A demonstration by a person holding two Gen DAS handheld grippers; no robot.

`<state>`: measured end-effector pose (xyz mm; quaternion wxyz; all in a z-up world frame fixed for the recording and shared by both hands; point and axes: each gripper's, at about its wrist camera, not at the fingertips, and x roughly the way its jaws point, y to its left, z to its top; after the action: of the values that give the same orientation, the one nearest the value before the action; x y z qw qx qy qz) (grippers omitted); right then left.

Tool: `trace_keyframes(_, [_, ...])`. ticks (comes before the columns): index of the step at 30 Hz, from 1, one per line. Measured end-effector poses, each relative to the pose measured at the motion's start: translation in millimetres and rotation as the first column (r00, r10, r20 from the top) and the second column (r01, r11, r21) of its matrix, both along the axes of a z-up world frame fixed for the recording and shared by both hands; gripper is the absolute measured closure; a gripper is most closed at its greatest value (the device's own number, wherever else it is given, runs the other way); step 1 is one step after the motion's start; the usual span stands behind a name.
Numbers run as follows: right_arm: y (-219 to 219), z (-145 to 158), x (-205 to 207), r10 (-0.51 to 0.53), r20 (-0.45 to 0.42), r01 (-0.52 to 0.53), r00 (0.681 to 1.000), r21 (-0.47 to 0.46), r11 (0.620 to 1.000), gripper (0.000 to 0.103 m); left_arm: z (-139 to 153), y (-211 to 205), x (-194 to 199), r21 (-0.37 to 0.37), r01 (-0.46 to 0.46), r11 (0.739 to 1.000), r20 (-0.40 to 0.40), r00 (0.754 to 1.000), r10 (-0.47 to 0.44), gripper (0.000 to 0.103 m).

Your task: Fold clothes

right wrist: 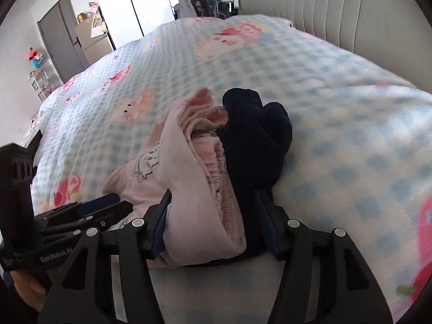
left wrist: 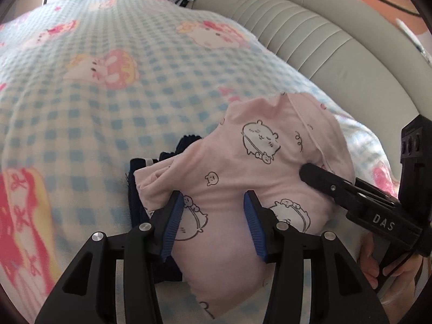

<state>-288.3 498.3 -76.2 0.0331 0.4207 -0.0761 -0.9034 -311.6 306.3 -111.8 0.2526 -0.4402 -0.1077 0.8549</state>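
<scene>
While both jaws gape, pink garment [left wrist: 229, 178] lies between them.

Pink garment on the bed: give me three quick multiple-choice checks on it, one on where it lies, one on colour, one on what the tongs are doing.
1. Where does the pink garment lie?
A. on the checked blanket, partly over a dark garment
B. on the headboard
C. on the floor

2. What colour is the garment beside it?
A. bright yellow
B. dark navy
C. green

3. How do the left tongs stand?
A. shut tight with nothing between them
B. out of sight
C. apart, with pink cloth between the pads

Answers:
1 A: the checked blanket surrounds it, and dark cloth shows from under its edge.
2 B: the dark garment reads navy in the right wrist view.
3 C: the blue pads sit apart with pink cloth between them.
</scene>
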Motion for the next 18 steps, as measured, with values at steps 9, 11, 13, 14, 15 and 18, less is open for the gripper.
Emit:
trace_keyframes(9, [6, 6, -1, -0.01, 0.011, 0.011, 1.0, -0.042, 0.999, 0.045, -5, -52, -5, 0.036, -0.121, 0.992, 0.09, 0.989, 0.118, 0.045])
trace_keyframes(11, [6, 17, 6, -0.016, -0.003, 0.016, 1.0, -0.063, 0.998, 0.045, 16, -54, 2, 0.031, -0.087, 0.996, 0.018, 0.996, 0.086, 0.045])
trace_keyframes(13, [0, 37, 17, -0.021, -0.046, 0.018, 0.999, -0.056, 0.998, 0.042, 35, -57, 10, -0.003, -0.06, 0.998, -0.044, 0.997, 0.06, 0.043])
trace_keyframes(14, [-3, 48, 23, -0.024, -0.068, 0.02, 0.997, -0.051, 0.998, 0.04, 43, -60, 12, -0.028, -0.06, 0.998, -0.06, 0.996, 0.058, 0.043])
trace_keyframes(15, [-7, 57, 27, -0.034, -0.08, 0.03, 0.996, -0.046, 0.998, 0.038, 50, -63, 13, -0.053, -0.061, 0.997, -0.076, 0.996, 0.057, 0.043])
trace_keyframes(18, [-20, 86, 36, -0.069, -0.102, 0.066, 0.992, -0.035, 0.997, 0.027, 69, -80, 16, -0.093, -0.085, 0.992, -0.091, 0.993, 0.076, 0.041])
